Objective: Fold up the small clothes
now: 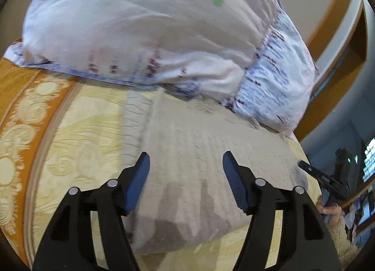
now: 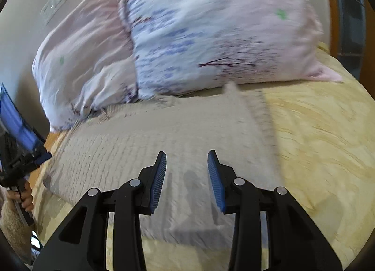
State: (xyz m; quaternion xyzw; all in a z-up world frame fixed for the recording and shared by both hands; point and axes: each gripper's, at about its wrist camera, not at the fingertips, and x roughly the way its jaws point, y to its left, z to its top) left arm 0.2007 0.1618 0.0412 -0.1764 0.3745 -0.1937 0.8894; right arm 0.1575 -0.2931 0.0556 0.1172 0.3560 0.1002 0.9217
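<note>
1. I see the grey knitted garment (image 1: 187, 153) lying flat on the bed (image 1: 77, 135), its far edge touching the pillows (image 1: 140, 31). Its near edge lies just in front of my fingers, with bare yellow bedspread to its left and right.
2. My left hand-held gripper (image 1: 186, 163) hovers over the garment's near part, fingers spread wide, holding nothing.
3. My right hand-held gripper (image 2: 186, 165) hangs over the same cloth (image 2: 152, 135), jaws parted and empty.
4. The bedspread is patterned yellow with an orange border (image 1: 14, 83) at left. Two pale floral pillows (image 2: 211, 36) lean against a beige wall (image 2: 23, 24); both views are blurred.
</note>
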